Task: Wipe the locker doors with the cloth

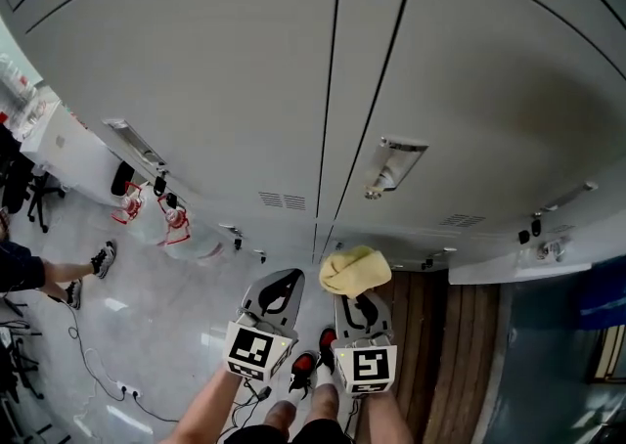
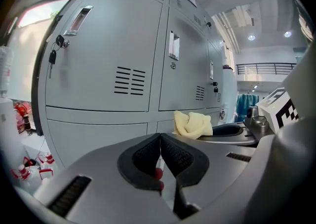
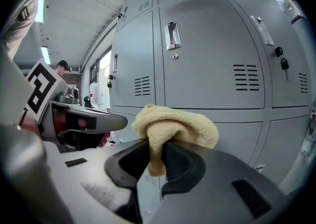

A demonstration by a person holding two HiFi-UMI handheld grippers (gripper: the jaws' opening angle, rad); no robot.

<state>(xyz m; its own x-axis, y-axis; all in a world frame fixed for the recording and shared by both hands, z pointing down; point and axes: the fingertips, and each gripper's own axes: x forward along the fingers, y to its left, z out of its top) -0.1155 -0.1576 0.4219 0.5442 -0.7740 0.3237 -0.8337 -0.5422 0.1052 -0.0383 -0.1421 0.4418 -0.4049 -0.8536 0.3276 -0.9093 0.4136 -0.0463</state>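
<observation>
**A:** Which fingers are doing the work?

**B:** The right gripper is clamping both pads on the cloth. One fold is hanging down between the pads, and the yellow bunch is bulging out just past the tips, upward and forward.

**A:** And the other one?

**B:** The left gripper is carrying nothing. Its pads are pressing together with nothing between them. It is riding just beside the right one, about level with it.

**A:** Where are the doors lying from those tips?

**B:** Straight ahead. The locker doors are filling everything beyond the cloth. They are standing upright, taller than wide, and a vertical seam is running almost in line with the bunch. On the door to the right of that seam, a recessed handle and vent slots are sitting above fingertip level.

**A:** Is the cloth touching a door?

**B:** I am judging not, since lower panel is showing below the bunch in the right gripper view. I cannot tell how near it is.

**A:** So what is the move calling for?

**B:** Probably pushing the right fingers forward until the bunch is flattening on the door, then sweeping along the door's height. Both grippers are looking about equally near, but only the right one is holding the cloth.
</observation>
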